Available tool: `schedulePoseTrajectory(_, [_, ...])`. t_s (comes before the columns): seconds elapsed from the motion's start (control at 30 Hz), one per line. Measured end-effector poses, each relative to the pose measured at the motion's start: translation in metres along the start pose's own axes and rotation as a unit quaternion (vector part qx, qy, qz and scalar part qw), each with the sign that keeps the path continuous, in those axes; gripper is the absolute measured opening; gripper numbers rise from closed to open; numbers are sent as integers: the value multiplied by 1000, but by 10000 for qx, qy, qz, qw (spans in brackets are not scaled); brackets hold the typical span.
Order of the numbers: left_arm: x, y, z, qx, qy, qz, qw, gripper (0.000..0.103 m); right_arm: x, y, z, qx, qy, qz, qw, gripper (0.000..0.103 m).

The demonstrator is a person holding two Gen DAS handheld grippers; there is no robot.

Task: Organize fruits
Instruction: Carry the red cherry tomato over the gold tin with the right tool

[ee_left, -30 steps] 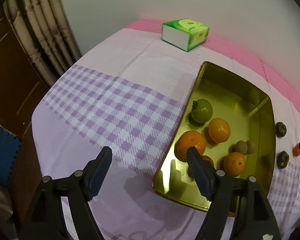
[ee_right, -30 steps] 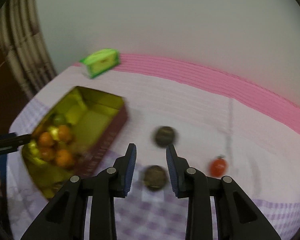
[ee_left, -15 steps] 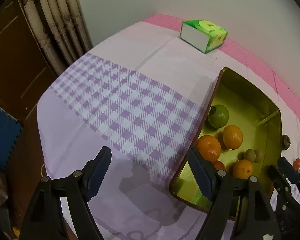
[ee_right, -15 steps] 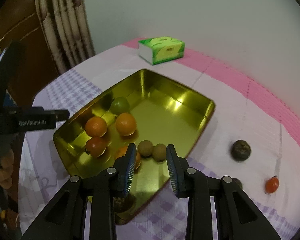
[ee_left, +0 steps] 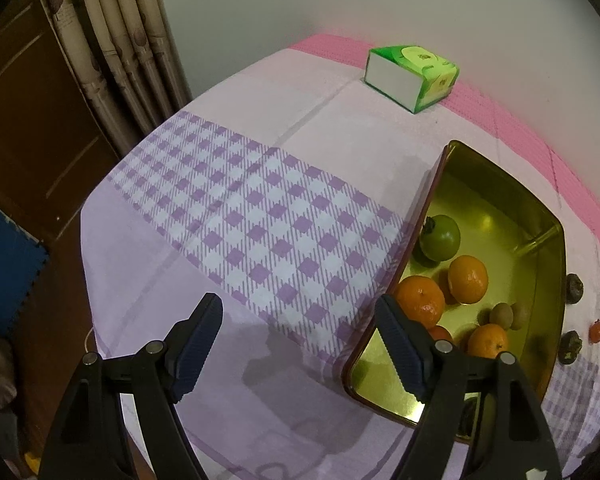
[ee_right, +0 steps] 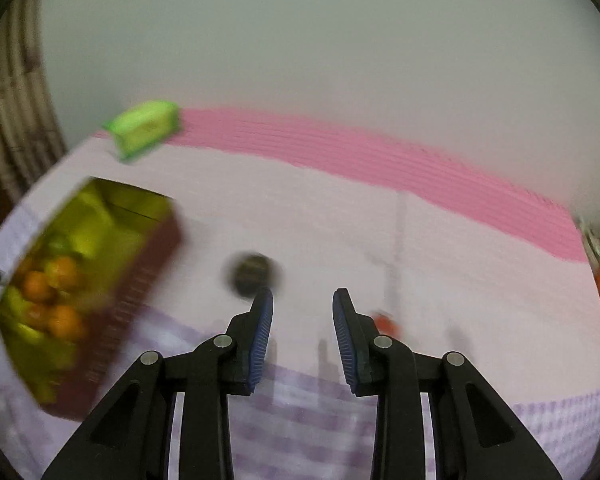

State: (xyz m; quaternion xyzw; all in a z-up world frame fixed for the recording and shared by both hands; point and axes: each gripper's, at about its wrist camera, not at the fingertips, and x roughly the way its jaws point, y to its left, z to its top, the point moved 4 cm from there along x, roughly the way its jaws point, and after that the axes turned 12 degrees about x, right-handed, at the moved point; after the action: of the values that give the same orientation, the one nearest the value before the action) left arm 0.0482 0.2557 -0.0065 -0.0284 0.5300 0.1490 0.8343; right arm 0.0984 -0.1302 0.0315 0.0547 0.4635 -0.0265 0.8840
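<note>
Left wrist view
Left gripper (ee_left: pixel 300 344): fingers spread wide, nothing between them, held over the checked purple part of the cloth (ee_left: pixel 260 220); its right finger crosses the near left rim of the tin.
Tin (ee_left: pixel 556 280): gold inside, dark red rim, standing on the cloth to the right.
In the tin: a green fruit (ee_left: pixel 440 238) by the left wall; three oranges (ee_left: pixel 468 279) toward the near end; two small brown fruits (ee_left: pixel 502 315) side by side between two of the oranges; a reddish fruit largely hidden behind the finger.
Outside the tin: two dark fruits (ee_left: pixel 574 288) on the cloth just right of the far wall — one beyond the other — and a small red fruit (ee_left: pixel 596 330) beside the nearer one.
Tissue box (ee_left: pixel 412 72): green and white, at the far side where the cloth turns pink, well apart from the tin.
Backdrop: curtain (ee_left: pixel 120 52) and brown door at left.

Right wrist view — blurred by motion
Right gripper (ee_right: pixel 302 336): fingers apart, gripping nothing, above the cloth (ee_right: pixel 320 220).
Dark fruit (ee_right: pixel 252 274): on the cloth just beyond the tip of the left finger; contact cannot be judged.
Red fruit (ee_right: pixel 386 322): small, partly hidden behind the right finger.
Tin (ee_right: pixel 140 280): at left with oranges and green fruit inside.
Tissue box (ee_right: pixel 144 128): beyond the tin, at the pink band.
</note>
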Motion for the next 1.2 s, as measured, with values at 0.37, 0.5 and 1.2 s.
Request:
schedulePoseTrajectory(0.37, [2, -1, 0, 42, 23, 19, 10000, 76, 44, -27, -2, 93, 239, -345, 9991, 33])
schedulePoseTrajectory(0.5, [4, -2, -1, 66, 39, -1, 10000, 76, 53, -33, -2, 146, 340, -349, 9987, 32])
schedulePoseTrajectory(1.2, [4, -1, -1, 68, 16, 5, 10000, 76, 22, 11, 2, -172, 133, 123, 9997, 32])
